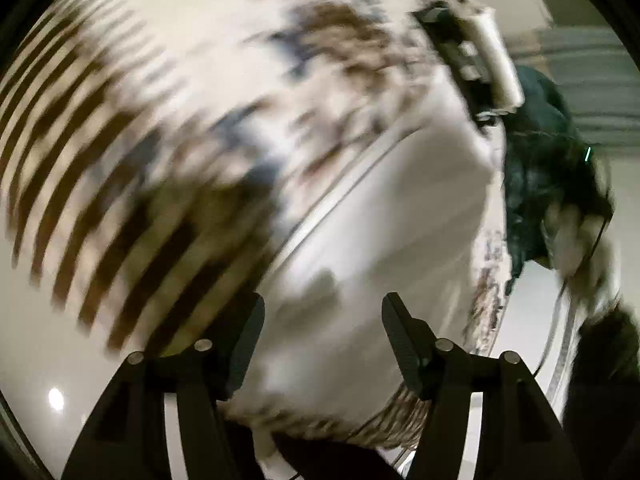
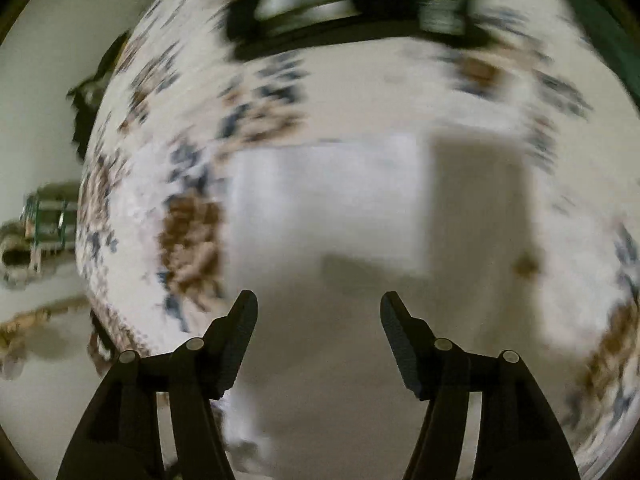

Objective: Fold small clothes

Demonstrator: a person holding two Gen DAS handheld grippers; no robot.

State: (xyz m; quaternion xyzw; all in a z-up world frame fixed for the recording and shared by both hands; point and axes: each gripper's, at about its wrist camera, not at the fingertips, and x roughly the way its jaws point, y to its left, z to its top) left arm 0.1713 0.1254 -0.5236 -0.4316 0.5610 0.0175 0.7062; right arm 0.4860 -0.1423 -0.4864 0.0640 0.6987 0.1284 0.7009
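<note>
Both views are badly smeared. In the left wrist view the left gripper (image 1: 322, 344) is spread wide, nothing between its 2 fingers (image 1: 404, 344), and it hangs just above a white cloth (image 1: 360, 220). That cloth lies on a patterned rug (image 1: 180, 100) with brown stripes at the left and brown and blue blotches further up. A raised seam or folded edge (image 1: 340, 196) runs diagonally across the white fabric, though with this blur I cannot tell which it is. At the right edge sits a dark, ragged shape (image 1: 536, 168), too smeared to name, and above it a black and white device (image 1: 476, 52) reaches in over the rug. A pale, glossy surface (image 1: 28, 352) shows at lower left.

Over to the right wrist view: the right gripper (image 2: 318, 344) is also wide apart and carries nothing. Ahead of it the cloth (image 2: 320, 208) shows as a pale rectangular patch on the rug (image 2: 188, 220), with a grey shadow (image 2: 480, 200) over its right side. Brown and blue blotches ring the patch on the left, top and right. A dark framed object (image 2: 344, 12) crosses the top, unreadable in the blur. The pale surface (image 2: 36, 80) shows at the left, beyond the rug's edge.
</note>
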